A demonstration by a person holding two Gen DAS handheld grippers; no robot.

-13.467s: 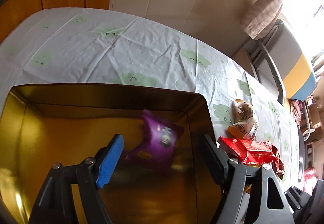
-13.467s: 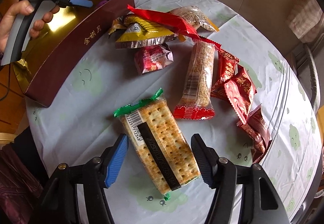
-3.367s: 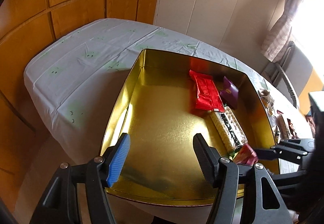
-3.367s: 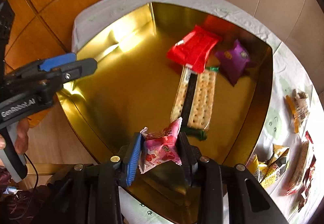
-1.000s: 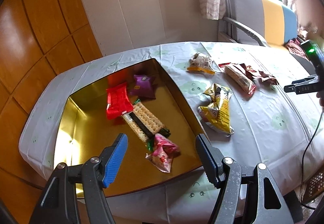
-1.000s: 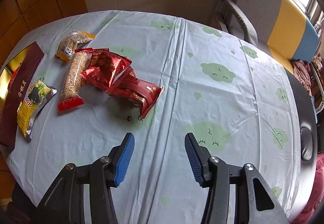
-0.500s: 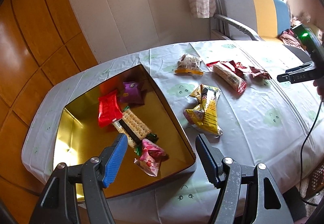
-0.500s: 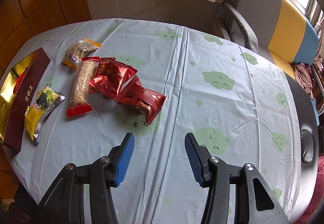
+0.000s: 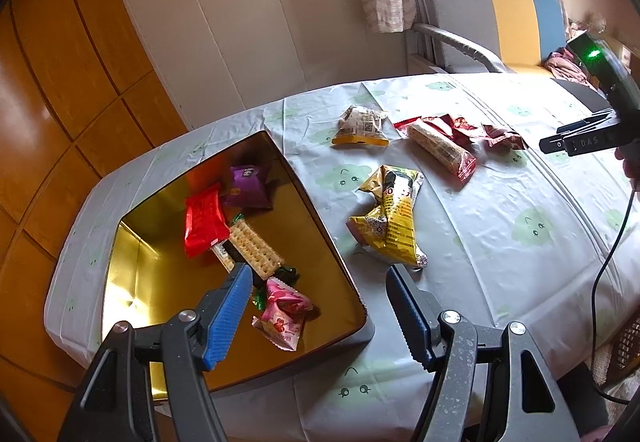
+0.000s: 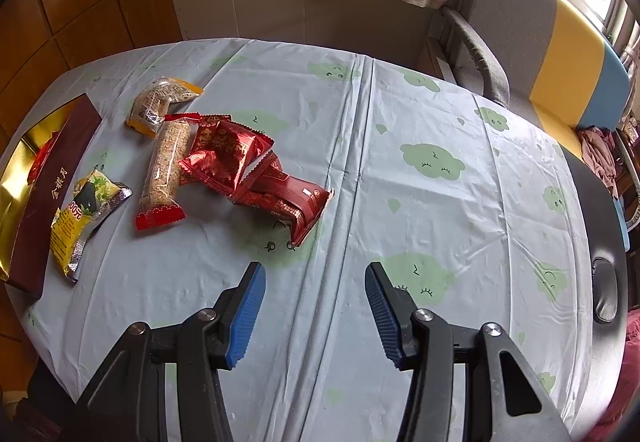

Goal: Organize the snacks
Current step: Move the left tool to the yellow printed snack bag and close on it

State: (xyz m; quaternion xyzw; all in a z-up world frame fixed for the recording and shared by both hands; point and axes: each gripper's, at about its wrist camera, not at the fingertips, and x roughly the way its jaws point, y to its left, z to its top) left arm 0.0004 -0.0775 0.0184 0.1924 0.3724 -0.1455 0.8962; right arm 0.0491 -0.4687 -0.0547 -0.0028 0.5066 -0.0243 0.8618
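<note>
Snacks partly boxed, both tools empty.

Left wrist view: the left tool [image 9: 318,306] gapes wide over the gold box [image 9: 132,274], which holds a pink pack [image 9: 282,310], crackers [image 9: 252,248], a red pack [image 9: 204,220] and a purple pack [image 9: 248,186]; a yellow bag [image 9: 390,222] lies beside it on the desk [image 9: 520,262].
Right wrist view: the right tool [image 10: 314,312] stands parted, holding nothing, above bare cloth; red packs [image 10: 248,170] lie ahead.

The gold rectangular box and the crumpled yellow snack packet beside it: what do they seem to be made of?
The gold rectangular box looks like metal or foil-lined card with a mirror finish: its walls reflect the snacks inside. The crumpled yellow snack packet looks like thin glossy plastic film with a silvery foil lining, shown by sharp creases and shiny edges.
</note>
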